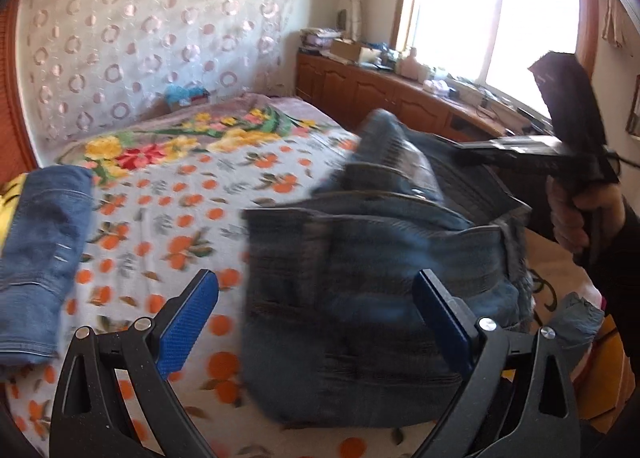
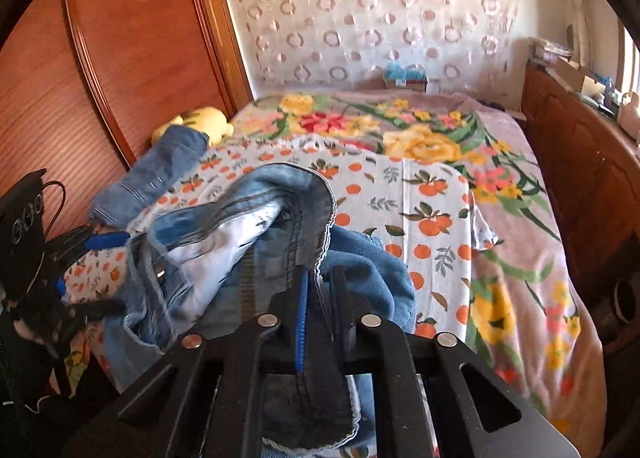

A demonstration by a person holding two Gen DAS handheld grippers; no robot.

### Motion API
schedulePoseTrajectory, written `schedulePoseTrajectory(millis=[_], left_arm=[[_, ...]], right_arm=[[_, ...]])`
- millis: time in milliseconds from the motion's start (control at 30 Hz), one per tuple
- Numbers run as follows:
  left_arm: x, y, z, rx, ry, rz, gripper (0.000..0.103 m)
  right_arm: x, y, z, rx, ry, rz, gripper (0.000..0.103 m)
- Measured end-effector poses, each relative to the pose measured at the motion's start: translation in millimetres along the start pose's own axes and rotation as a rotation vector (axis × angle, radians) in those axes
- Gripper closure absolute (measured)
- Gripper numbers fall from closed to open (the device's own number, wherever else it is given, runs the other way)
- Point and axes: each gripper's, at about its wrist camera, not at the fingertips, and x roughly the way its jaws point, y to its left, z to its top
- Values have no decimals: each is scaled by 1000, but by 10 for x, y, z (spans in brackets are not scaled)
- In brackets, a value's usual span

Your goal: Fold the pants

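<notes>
A pair of blue jeans (image 1: pixel 360 290) lies bunched and blurred on the bed, partly lifted. My left gripper (image 1: pixel 316 306) is open; its blue pads (image 1: pixel 188 326) stand wide on either side of the denim without pressing it. In the right wrist view my right gripper (image 2: pixel 316 282) is shut on a stitched edge of the jeans (image 2: pixel 240 226), which drape over and below the fingers. From the left wrist view the right gripper (image 1: pixel 456 146) holds the cloth up at the right, with a person's hand (image 1: pixel 580 218) on its handle.
A second pair of jeans (image 1: pixel 44 250) lies folded at the bed's left side, next to a yellow plush toy (image 2: pixel 204 122). The bed (image 1: pixel 192 194) has an orange-print sheet. A wooden wardrobe (image 2: pixel 100 58) stands on the left and low cabinets (image 1: pixel 360 86) under the window.
</notes>
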Motion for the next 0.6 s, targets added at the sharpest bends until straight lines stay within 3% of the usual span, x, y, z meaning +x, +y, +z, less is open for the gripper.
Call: schedulePoseTrajectory(millis=[200, 433, 600], left_arm=[[13, 359, 175, -89, 1, -23, 5], [325, 407, 413, -128, 70, -55, 5], [529, 423, 383, -173, 166, -148, 17]], right_arm=[[-272, -14, -230, 22, -56, -16, 96], [-284, -1, -405, 13, -38, -29, 96], [-329, 5, -396, 22, -40, -15, 96]])
